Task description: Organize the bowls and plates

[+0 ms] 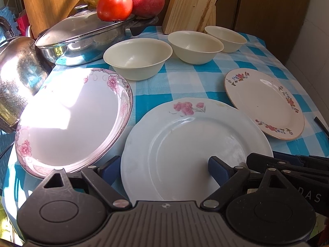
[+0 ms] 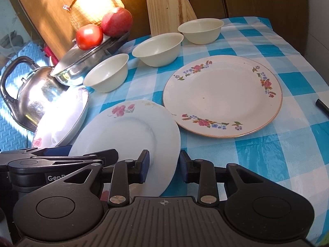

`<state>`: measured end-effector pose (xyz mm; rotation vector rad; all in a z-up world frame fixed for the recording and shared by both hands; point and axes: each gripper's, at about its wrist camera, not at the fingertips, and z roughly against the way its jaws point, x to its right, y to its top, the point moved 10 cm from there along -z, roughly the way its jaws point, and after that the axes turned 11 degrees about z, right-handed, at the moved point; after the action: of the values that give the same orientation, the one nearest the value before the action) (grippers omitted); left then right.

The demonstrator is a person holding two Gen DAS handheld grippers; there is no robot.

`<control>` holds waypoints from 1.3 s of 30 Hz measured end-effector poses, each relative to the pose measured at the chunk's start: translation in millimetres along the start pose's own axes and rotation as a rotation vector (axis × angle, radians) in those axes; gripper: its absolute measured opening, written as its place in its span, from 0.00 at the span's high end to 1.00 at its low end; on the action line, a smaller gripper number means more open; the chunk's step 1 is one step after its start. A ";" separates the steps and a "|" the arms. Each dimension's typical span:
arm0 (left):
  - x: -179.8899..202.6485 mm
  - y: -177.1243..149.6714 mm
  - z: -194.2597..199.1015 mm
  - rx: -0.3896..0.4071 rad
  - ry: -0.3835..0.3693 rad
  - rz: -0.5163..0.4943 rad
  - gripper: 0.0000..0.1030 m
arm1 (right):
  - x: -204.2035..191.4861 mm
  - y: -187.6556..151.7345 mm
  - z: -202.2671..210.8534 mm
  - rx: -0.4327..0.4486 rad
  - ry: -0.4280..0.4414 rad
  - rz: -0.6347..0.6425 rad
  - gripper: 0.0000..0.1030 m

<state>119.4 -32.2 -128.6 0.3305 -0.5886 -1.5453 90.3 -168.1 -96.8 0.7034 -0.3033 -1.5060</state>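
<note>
- on the blue-and-white checked tablecloth (image 2: 267, 154), three plates lie in a near row w/ three cream bowls in a far row behind them.
- left gripper (image 1: 163, 169): fingers wide apart, straddling the near left rim of the white plate w/ pink roses (image 1: 195, 150); left pad sits off the rim over the cloth, right pad over the plate's well. can't tell if either pad touches it.
- right gripper (image 2: 164, 165): fingers apart, one each side of that same plate's near right rim (image 2: 131, 135), not clamped; the rim looks tilted up a bit, though fisheye makes that hard to judge.
- pink-bordered plate (image 1: 72, 119) is left of the rose plate, leaning up against a steel kettle (image 1: 18, 80).
- gold-rimmed floral plate (image 2: 222, 96) lies flat to the right, just beside the rose plate, apart from it.
- bowls: left bowl (image 1: 137, 58), middle bowl (image 1: 195, 47), right bowl (image 1: 226, 38), all upright, separate.
- far left: lidded steel pan (image 1: 82, 39) w/ a tomato (image 1: 114, 5) and a red apple (image 1: 147, 1) on the lid; netted melon (image 2: 94, 8) behind.
- wooden board (image 1: 193, 6) leans at the far edge.
</note>
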 end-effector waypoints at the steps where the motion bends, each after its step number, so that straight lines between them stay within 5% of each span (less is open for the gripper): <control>1: 0.4 -0.2 0.1 0.000 0.000 -0.001 0.18 | 0.2 -0.3 0.6 0.000 0.001 -0.003 0.61; 28: -1.5 -6.0 7.1 -0.006 -0.006 -0.014 0.18 | -5.3 -5.7 5.4 -0.007 0.001 0.032 0.59; 39: -0.1 -0.6 11.9 0.026 0.001 -0.028 0.18 | 1.1 -2.4 8.2 0.015 -0.013 0.011 0.50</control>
<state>112.4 -30.2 -119.2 0.3607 -0.6056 -1.5655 83.6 -170.9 -92.1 0.7025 -0.3279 -1.5000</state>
